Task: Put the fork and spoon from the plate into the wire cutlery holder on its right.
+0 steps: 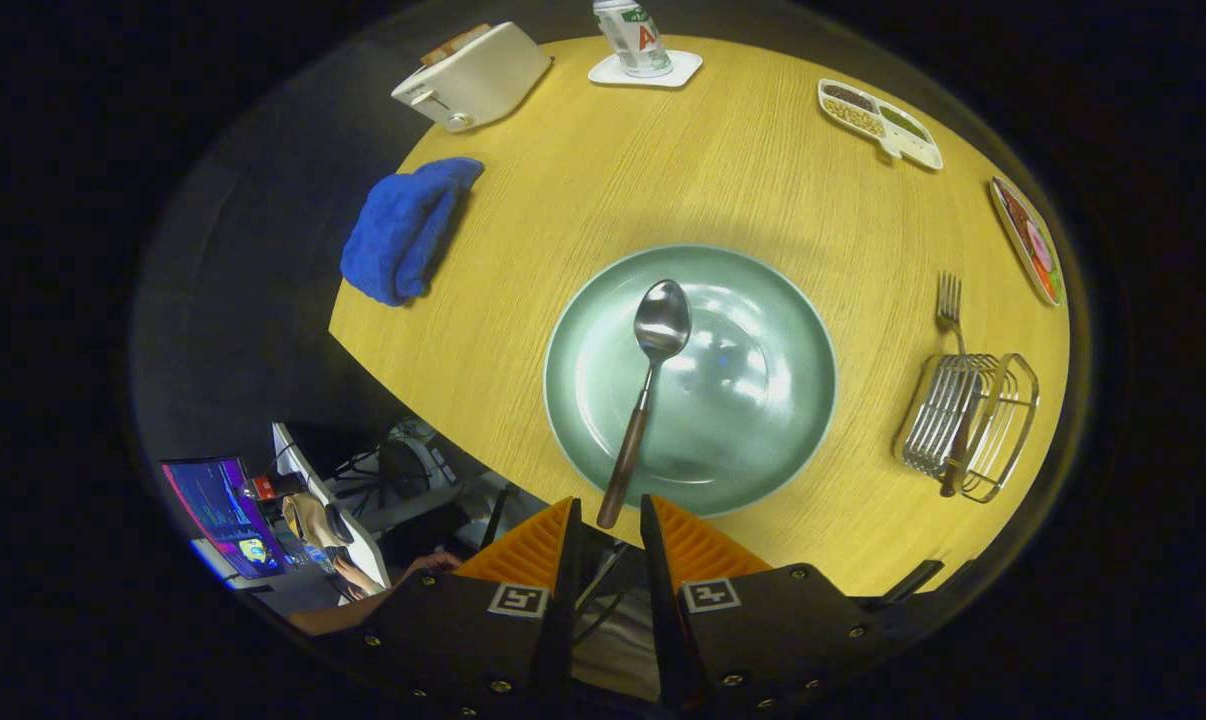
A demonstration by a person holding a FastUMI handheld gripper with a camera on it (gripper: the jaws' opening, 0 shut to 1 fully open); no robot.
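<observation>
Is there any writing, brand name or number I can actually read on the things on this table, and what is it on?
"A": one large red letter on the can standing on the white coaster; the rest of its label is cut off and too small to read.
Square black-and-white coded markers on the gripper, whose open fingers sit either side of the spoon handle's tip: patterns, not words.
Nothing else carries legible text.

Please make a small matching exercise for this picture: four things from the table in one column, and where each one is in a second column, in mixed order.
Things:
1. spoon
2. fork
3. blue cloth
4. can

Places:
A. on a white coaster
B. in the wire cutlery holder
C. on the green plate, handle end just ahead of the open fingers
D. at the table edge, near the toaster

Pairs: 1-C, 2-B, 3-D, 4-A
</observation>
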